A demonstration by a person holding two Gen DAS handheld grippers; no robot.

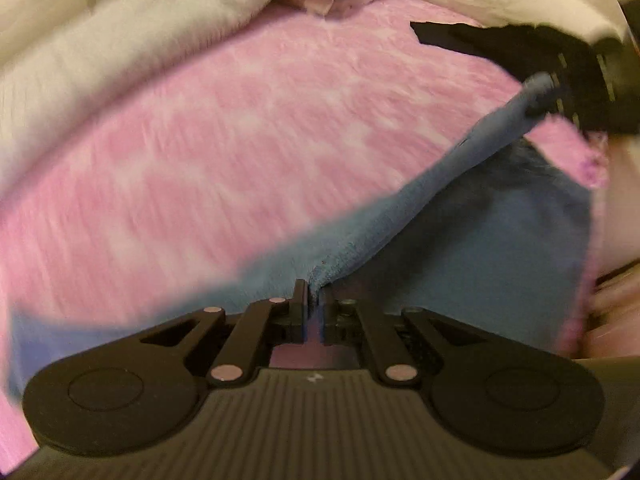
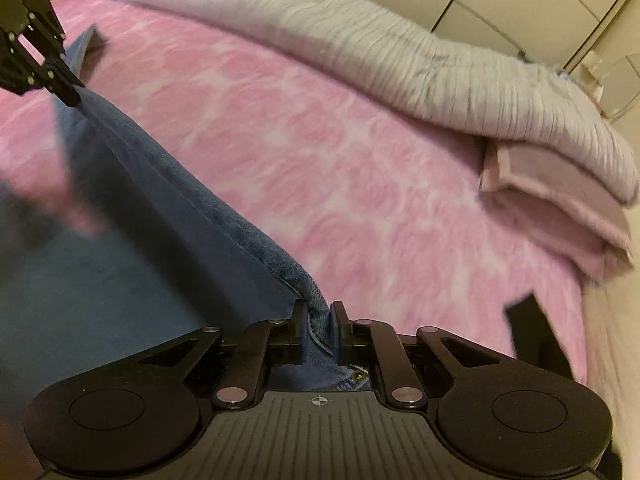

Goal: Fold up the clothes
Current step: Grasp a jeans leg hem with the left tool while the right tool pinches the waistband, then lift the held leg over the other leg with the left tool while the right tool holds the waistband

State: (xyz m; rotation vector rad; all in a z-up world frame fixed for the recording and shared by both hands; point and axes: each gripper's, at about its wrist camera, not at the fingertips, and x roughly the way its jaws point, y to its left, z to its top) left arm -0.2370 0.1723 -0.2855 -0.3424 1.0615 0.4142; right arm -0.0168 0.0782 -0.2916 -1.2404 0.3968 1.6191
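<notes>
Denim: I hold the jeans (image 2: 132, 264) taut above the pink bedspread (image 2: 340, 168), left gripper (image 1: 314, 300) and right gripper (image 2: 320, 310) each clamped on the waistband edge. Lifting step, I judge; next I should lay them flat, legs aligned.

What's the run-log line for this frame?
stage: lift | left gripper: shut on jeans | right gripper: shut on jeans | surface: pink blanket

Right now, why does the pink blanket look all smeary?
Left wrist view: pink blanket and blue cloth streaked by motion blur; left claw sharp. Right wrist view: blanket smeared too, right claw crisp. Fisheye lenses bend both pictures' edges.
</notes>
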